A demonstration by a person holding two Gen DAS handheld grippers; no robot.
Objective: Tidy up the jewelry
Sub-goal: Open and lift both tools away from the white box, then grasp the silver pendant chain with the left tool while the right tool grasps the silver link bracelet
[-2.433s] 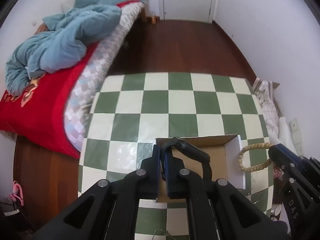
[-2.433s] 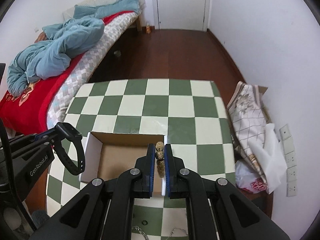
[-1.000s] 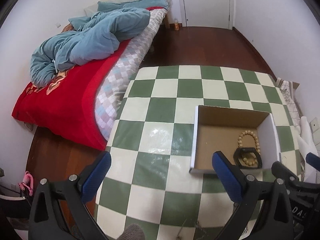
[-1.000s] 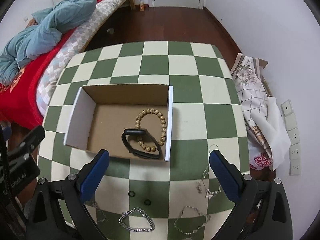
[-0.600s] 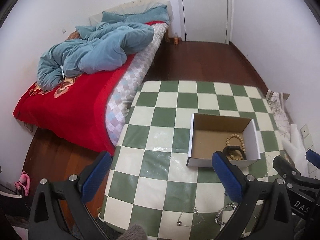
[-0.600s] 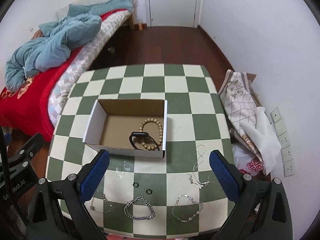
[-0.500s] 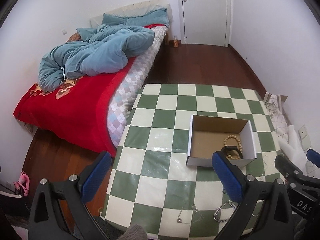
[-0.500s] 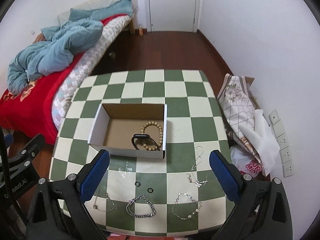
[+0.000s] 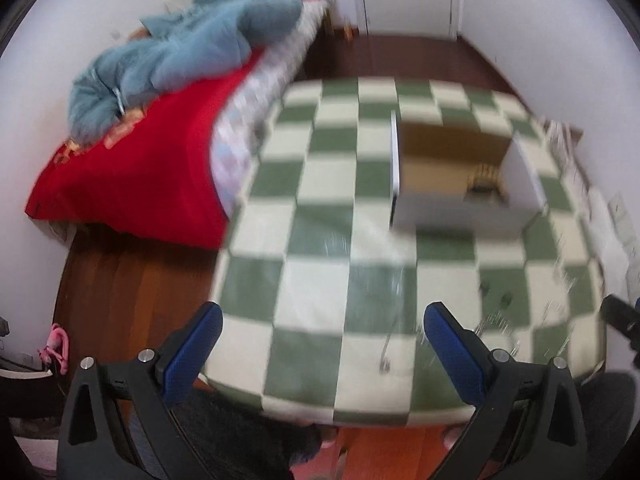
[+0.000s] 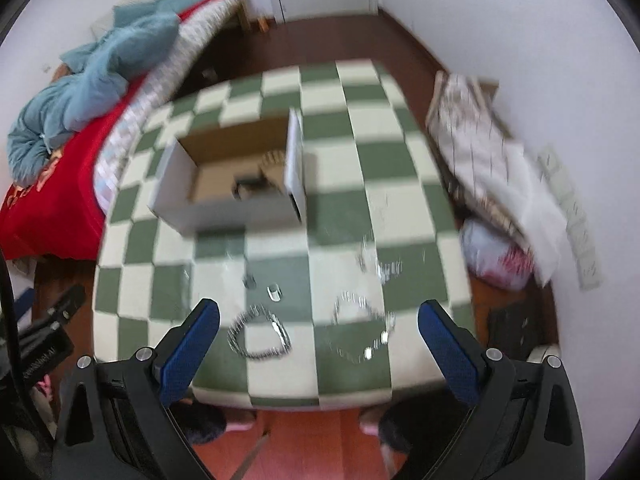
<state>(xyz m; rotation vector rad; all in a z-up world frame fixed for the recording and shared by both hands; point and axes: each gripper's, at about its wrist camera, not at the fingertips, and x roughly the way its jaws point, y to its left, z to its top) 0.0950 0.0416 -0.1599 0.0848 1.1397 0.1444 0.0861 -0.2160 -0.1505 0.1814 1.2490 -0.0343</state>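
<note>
We hover above the near edge of the green-and-cream checkered table [image 10: 340, 128], and both pictures are smeared — fine detail is a guess. Our left gripper [image 9: 322, 338] gapes wide with nothing in it; our right gripper [image 10: 318, 332] too, jaws far apart and empty.

In the right wrist view the open white cardboard box with a brown floor [image 10: 230, 178] sits at eleven o'clock from the gripper, holding a tan beaded bracelet [image 10: 274, 160] and a black band [image 10: 248, 184] in its right half. Loose on the table: a silver chain-link bracelet [image 10: 258, 334] just ahead at eleven, a thinner silver bracelet [image 10: 358, 328] at one, two small dark rings [image 10: 262, 286] between chain and box.

The risk, we judge — thin chains lying flat can slide off the near edge under a poorly placed pinch (they lie close to it).

The chain-link bracelet lies as a rounded loop, long axis nine-to-three.
</note>
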